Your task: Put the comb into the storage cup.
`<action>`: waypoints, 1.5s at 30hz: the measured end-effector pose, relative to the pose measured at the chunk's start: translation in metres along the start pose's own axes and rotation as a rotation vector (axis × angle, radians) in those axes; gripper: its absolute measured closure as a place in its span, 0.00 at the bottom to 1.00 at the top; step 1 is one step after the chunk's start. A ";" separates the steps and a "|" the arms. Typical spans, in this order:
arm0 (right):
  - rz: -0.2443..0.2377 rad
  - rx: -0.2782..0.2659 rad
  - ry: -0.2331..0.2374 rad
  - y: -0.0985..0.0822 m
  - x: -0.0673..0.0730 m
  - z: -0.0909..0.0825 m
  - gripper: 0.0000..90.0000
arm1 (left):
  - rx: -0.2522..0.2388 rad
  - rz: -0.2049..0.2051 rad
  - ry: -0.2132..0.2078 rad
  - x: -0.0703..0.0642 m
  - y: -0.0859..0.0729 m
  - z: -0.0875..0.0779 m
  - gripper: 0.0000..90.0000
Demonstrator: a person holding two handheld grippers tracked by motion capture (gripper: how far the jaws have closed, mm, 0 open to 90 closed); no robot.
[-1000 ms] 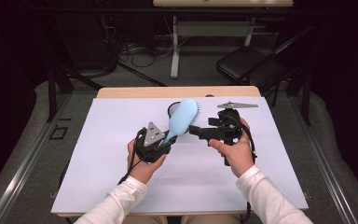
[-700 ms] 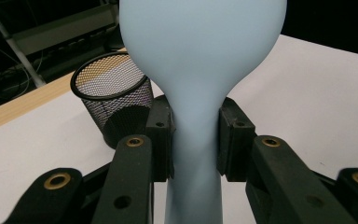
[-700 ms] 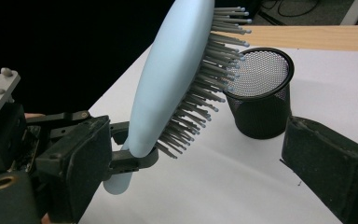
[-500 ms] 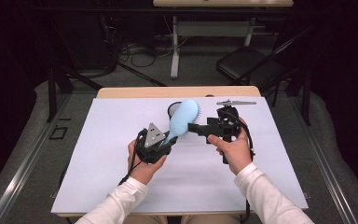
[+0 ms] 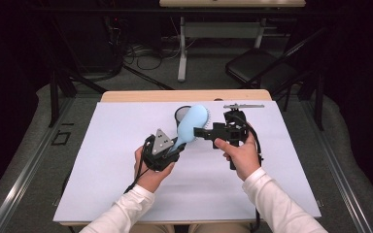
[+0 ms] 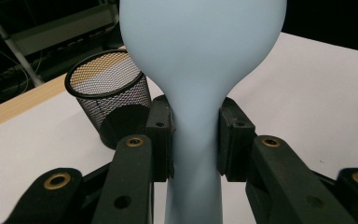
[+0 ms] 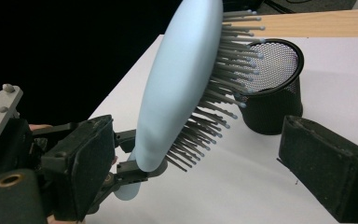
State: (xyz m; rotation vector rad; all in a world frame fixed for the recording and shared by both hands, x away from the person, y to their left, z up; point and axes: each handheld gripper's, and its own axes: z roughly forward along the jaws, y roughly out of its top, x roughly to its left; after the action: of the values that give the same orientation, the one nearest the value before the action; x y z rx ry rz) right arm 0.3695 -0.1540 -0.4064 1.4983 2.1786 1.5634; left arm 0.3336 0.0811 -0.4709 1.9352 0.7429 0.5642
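A light blue hairbrush is tilted up over the table, bristles toward the right. My left gripper is shut on its narrow neck, one pad pressing each side. My right gripper reaches in from the right at the brush head. In the right gripper view its jaws stand wide apart with the lower part of the brush between them, and neither pad presses on it. These jaws have just been closing a little. A black mesh cup stands upright just behind the brush.
A white sheet covers the table, with a wooden strip bare along the far edge. A thin grey metal tool lies at the back right. Beyond the table are a dark chair and cables on the floor.
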 end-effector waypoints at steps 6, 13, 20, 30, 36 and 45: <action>0.003 0.000 0.002 0.001 -0.001 0.002 0.14 | 0.004 0.006 -0.002 -0.002 0.000 0.001 0.78; 0.024 -0.007 0.008 0.002 -0.003 0.003 0.16 | 0.000 0.005 -0.004 -0.004 -0.001 0.001 0.78; 0.040 -0.008 0.017 0.003 -0.005 0.005 0.18 | 0.004 0.011 -0.010 -0.007 -0.003 0.003 0.78; 0.075 -0.012 0.028 0.004 -0.006 0.009 0.26 | 0.004 0.021 -0.013 -0.011 -0.004 0.004 0.78; 0.099 -0.008 0.032 0.004 -0.007 0.011 0.27 | 0.004 0.020 -0.015 -0.012 -0.005 0.005 0.78; 0.126 -0.008 0.028 0.005 -0.009 0.015 0.29 | 0.001 0.019 -0.015 -0.015 -0.006 0.005 0.78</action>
State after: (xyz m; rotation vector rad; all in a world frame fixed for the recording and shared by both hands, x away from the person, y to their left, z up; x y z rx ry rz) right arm 0.3852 -0.1506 -0.4141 1.6514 2.1277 1.6370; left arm 0.3250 0.0699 -0.4795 1.9472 0.7160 0.5604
